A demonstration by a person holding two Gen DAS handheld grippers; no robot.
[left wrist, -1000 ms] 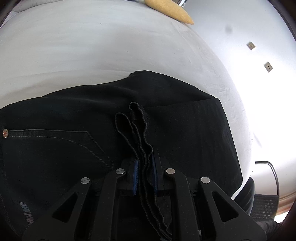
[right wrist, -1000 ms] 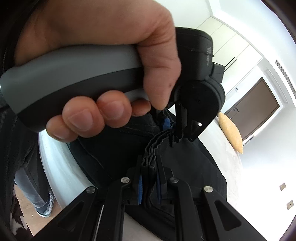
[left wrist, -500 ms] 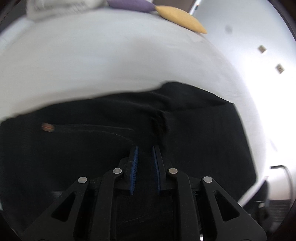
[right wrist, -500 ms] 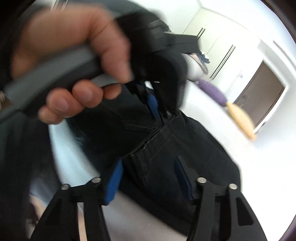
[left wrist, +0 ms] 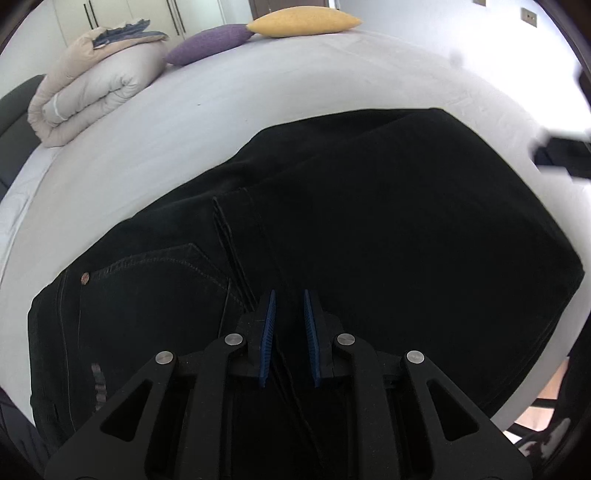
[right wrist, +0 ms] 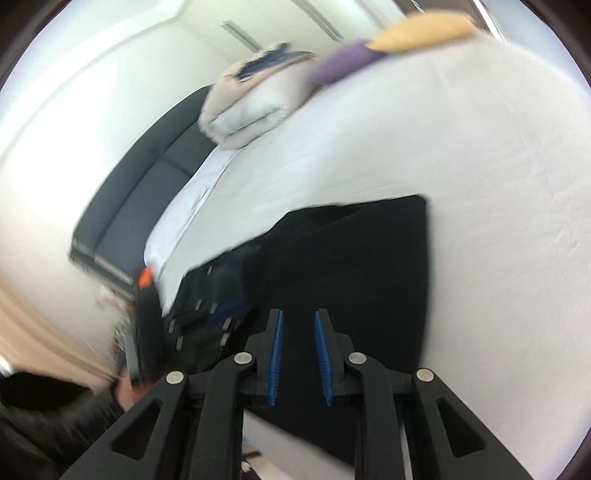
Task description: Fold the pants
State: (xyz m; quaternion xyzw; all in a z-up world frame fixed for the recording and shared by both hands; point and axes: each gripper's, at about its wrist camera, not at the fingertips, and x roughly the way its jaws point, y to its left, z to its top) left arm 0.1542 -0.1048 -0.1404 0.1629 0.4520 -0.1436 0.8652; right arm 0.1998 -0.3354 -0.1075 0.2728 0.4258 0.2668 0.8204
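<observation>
Now the pants are lying folded on the bed, long axis running left to right, directly below the left tongs. Both left and right tongs are hanging slightly parted, gripping nothing; left is nearer.

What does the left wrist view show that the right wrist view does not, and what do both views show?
Only the left wrist view shows the pocket stitching and copper rivet on the black pants, plus wall sockets.

Only the right wrist view shows the dark headboard, a blurred black and orange device at the bed edge, and the right gripper, open and empty.

Both show the pants folded on the white bed, the rolled duvet, the purple pillow and the yellow pillow. The left gripper is open too.
</observation>
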